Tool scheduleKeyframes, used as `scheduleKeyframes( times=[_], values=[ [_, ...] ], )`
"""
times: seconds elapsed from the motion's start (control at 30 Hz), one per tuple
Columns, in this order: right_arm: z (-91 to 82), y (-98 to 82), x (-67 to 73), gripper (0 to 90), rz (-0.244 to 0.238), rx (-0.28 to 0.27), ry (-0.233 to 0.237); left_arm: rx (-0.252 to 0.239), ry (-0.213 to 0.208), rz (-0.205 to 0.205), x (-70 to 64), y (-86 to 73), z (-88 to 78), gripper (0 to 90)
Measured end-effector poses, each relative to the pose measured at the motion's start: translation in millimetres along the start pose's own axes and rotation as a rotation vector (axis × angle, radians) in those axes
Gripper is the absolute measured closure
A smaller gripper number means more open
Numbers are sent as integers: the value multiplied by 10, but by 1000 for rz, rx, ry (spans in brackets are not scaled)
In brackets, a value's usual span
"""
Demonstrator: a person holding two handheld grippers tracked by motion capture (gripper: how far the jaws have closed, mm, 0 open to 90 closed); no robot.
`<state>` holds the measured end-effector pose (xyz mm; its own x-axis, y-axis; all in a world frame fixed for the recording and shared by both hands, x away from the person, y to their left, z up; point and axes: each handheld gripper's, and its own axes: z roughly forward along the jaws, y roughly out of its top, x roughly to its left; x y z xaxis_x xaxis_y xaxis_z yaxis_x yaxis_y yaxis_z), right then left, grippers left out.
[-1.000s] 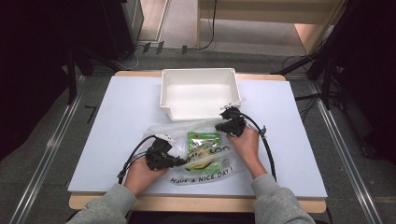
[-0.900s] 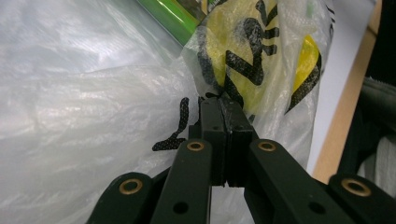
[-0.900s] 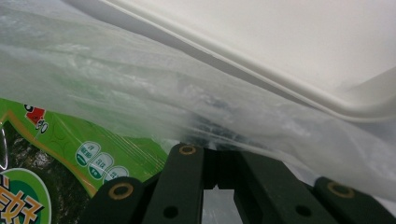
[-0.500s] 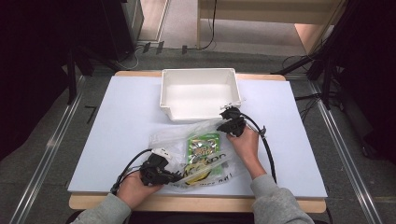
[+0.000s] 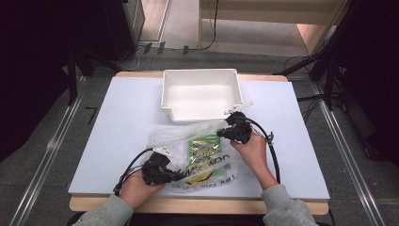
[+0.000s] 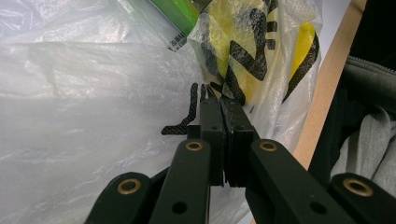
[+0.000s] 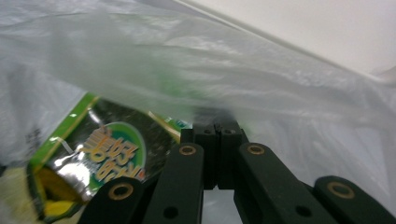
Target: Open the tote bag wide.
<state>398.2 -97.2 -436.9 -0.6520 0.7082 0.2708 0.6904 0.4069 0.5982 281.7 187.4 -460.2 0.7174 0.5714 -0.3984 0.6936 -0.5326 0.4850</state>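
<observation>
The bag (image 5: 197, 155) lies flat on the counter (image 5: 117, 122) just before the bin (image 5: 200, 94), its long axis running from near-left to far-right. Left hand-held gripper (image 6: 219, 100) — jaws clamped on the bag's near edge; right hand-held gripper (image 7: 215, 125) pinches its far-right corner. The green packet (image 5: 203, 147) inside shows blurred through plastic — print unreadable.

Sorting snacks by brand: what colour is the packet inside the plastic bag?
Green packet, clearest in the right gripper view.
</observation>
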Motion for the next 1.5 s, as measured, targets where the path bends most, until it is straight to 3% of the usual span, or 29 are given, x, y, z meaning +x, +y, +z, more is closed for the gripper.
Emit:
scheduleKeyframes(
  times=[0.2,0.4,0.67,0.93,1.03,1.5],
  values=[
    [-130,-21,108,900,-24,-19,35,-8,11,-1,7,7,2,895],
    [-212,103,341,900,-73,-48,83,-16,10,-3,20,16,6,896],
    [-202,286,448,900,-112,-68,85,-21,16,0,21,15,6,896],
    [18,469,364,900,-86,-59,55,-20,28,5,23,19,-1,897],
    [200,518,288,900,-72,-39,38,-18,29,6,26,7,-11,898],
    [648,473,179,900,-50,37,-5,-11,27,11,15,-14,-46,898]
  ],
)
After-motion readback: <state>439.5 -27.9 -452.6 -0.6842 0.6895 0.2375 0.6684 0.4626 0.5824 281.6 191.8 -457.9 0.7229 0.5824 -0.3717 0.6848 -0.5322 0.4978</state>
